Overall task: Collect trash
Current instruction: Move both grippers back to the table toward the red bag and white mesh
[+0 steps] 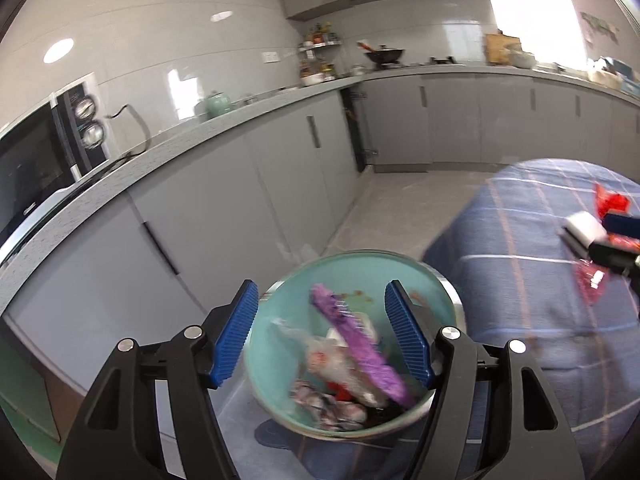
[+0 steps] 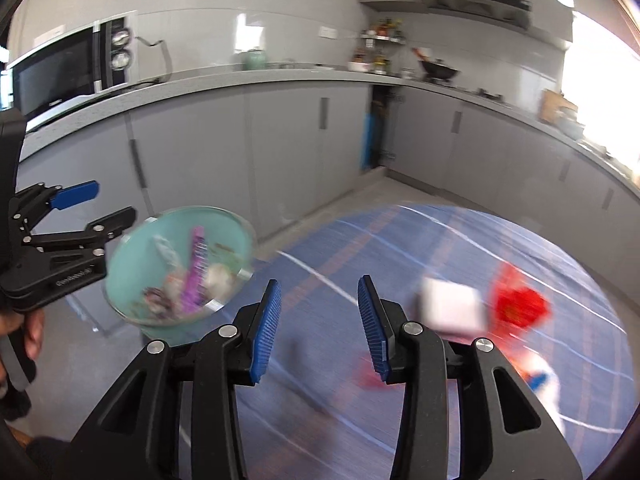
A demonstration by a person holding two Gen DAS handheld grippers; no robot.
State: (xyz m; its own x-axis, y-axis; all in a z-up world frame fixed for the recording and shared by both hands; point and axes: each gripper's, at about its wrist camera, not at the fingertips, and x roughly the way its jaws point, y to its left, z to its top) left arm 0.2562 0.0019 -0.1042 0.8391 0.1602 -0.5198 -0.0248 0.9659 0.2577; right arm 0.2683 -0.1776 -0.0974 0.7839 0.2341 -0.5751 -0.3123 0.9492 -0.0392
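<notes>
A teal bin (image 1: 288, 308) holds crumpled wrappers and a long purple wrapper (image 1: 360, 344). My left gripper (image 1: 322, 288) hangs open just above the bin, its blue pads touching nothing. In the right wrist view that bin (image 2: 136, 264) is at the left, with the left gripper (image 2: 108, 206) beside it. My right gripper (image 2: 319, 282) stands open over the blue plaid table (image 2: 400, 240), nothing between its pads. A white block (image 2: 450, 306) and a red wrapper (image 2: 520, 306) lie to its right. In the left wrist view the white block (image 1: 584, 226) and red wrapper (image 1: 610, 202) show at the far right.
Grey cabinets under a long counter (image 1: 224, 120) run along the wall, with a microwave (image 2: 56, 76) at the left and a wok (image 2: 438, 68) further along. Grey floor (image 1: 400, 208) lies between cabinets and table. More small litter lies at the table's right edge (image 2: 540, 376).
</notes>
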